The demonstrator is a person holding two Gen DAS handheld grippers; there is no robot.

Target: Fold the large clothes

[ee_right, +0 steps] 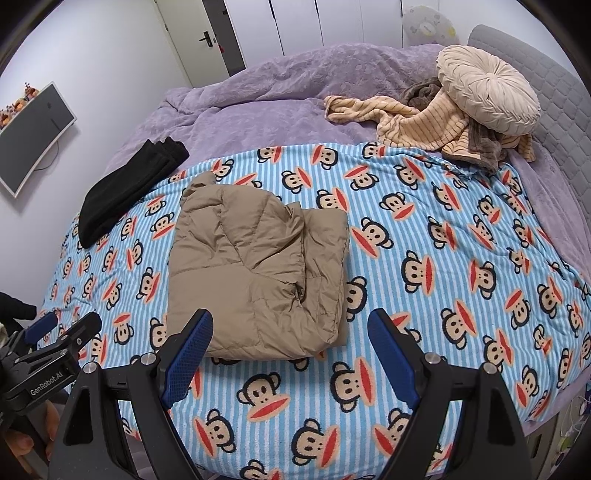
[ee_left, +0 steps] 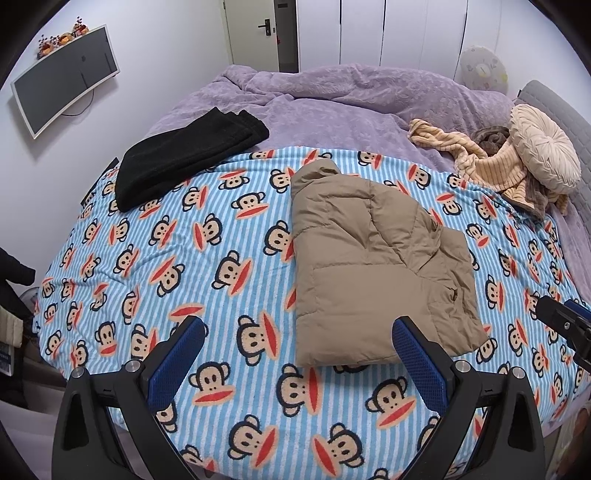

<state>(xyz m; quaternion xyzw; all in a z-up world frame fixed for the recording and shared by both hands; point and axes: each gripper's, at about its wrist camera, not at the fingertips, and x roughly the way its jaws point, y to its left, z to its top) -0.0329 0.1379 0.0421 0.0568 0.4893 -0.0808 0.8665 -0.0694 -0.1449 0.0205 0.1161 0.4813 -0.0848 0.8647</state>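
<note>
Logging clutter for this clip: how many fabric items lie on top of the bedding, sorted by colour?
Tan: 1, the folded jacket
Black: 1, the folded garment
Cream: 2, the striped garment and the round cushion
Brown: 1, a crumpled piece by the cushion, kind unclear
Total: 5

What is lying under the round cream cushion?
The cushion rests on a beige striped garment and some brown-grey cloth. How far they reach beneath it is hidden.

round cushion (ee_right: 487, 94) on striped throw (ee_right: 417, 122), tv (ee_left: 62, 77) on wall, door (ee_left: 255, 29) behind.
</note>
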